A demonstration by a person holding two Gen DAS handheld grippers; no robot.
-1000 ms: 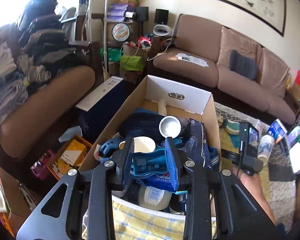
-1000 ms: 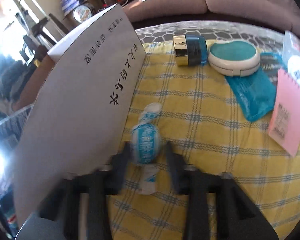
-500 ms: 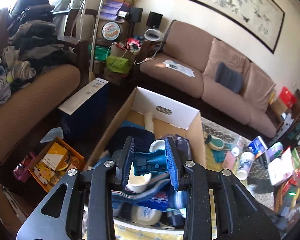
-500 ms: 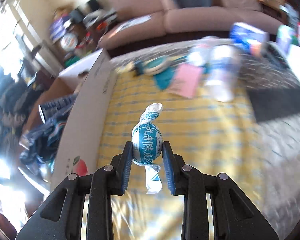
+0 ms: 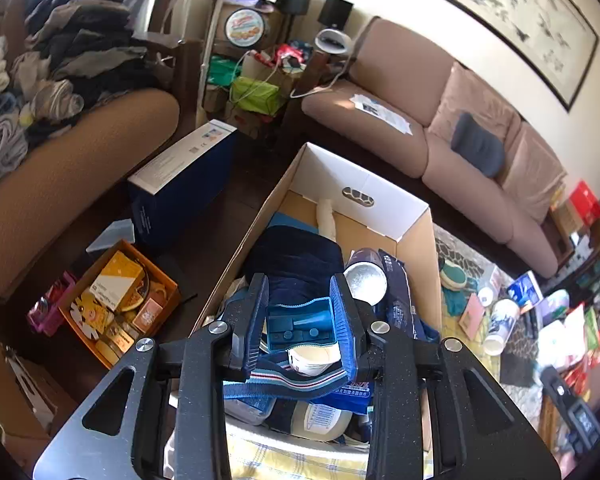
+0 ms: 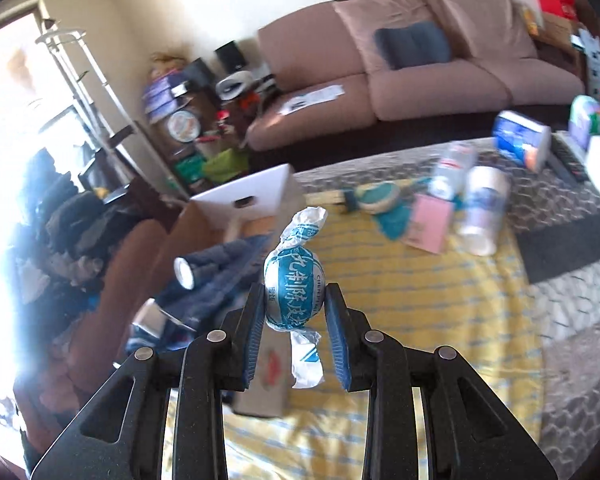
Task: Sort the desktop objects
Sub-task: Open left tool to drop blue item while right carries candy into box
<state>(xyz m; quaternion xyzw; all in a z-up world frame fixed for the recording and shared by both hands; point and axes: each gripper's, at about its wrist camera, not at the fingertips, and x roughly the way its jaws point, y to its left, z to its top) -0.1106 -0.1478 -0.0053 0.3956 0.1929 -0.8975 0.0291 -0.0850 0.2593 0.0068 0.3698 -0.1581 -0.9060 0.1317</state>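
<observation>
2 handheld grippers fill the foreground, 1 per wrist view. On the left gripper (image 5: 299, 322), the jaws are clamped on a small teal plastic block (image 5: 299, 323), held above an open cardboard box (image 5: 384, 196). Below it, the box is packed with dark blue fabric (image 5: 296, 254), a silver-ended can (image 5: 365, 282) and a cream bottle (image 5: 320, 420). On the right gripper (image 6: 294, 316), the jaws grip a round wrapped candy (image 6: 293, 292) in blue and white foil with twisted ends, held in the air above the yellow checked cloth (image 6: 412, 300) on the table. Farther along the cloth lie a pink notepad (image 6: 430, 226), a teal compact (image 6: 376, 196) and a white bottle (image 6: 482, 210). Beyond both stands a brown sofa (image 6: 420, 64).
</observation>
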